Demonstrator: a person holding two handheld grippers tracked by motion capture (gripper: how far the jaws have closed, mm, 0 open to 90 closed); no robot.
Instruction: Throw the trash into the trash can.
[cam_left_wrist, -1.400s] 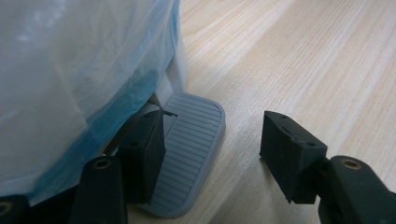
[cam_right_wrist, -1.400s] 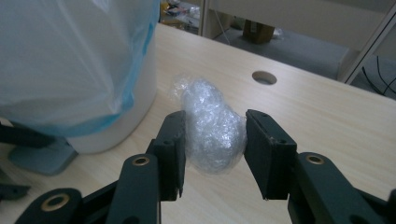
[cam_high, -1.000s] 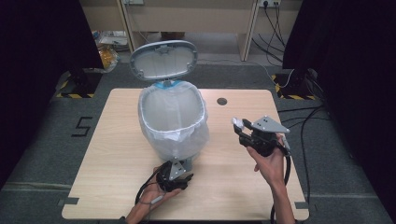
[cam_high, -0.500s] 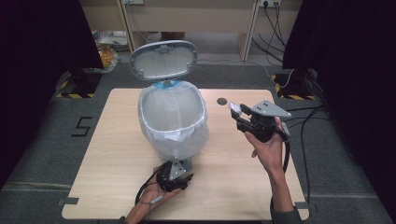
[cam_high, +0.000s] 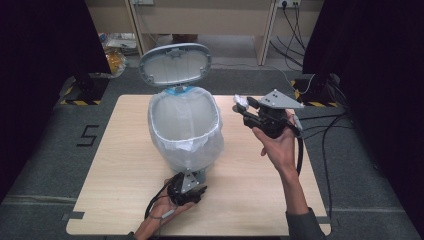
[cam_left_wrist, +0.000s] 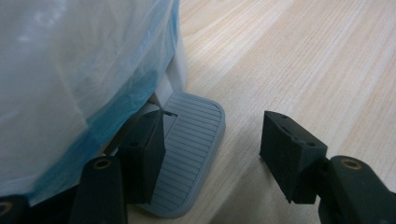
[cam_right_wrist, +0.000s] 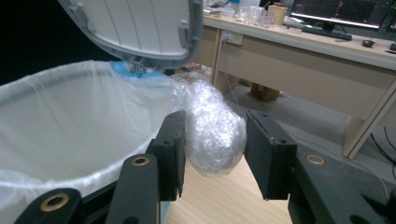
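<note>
The table is pale wood, and on it stands my biggest thing, a pedal bin lined with a thin white bag, its grey lid tipped up at the far side. Blue plastic shows under the bag near the hinge and low on the bin's side.

My right gripper is held up off the table, just beside the bin's right rim and pointing toward it. Between its jaws sits a crumpled ball of clear plastic wrap. The jaws stand a moderate way apart with the ball pinched between them, both pads pressing its sides, and most of the ball bulges out above and beyond them. The ball hangs outside the rim, close by it, over the table.

My left gripper lies low at the bin's near foot. Its jaws are spread wide with nothing gripped. The left jaw rests down on the ribbed grey pedal, close under the bag's overhang, and the right jaw hangs over bare wood, well clear of the pedal.
</note>
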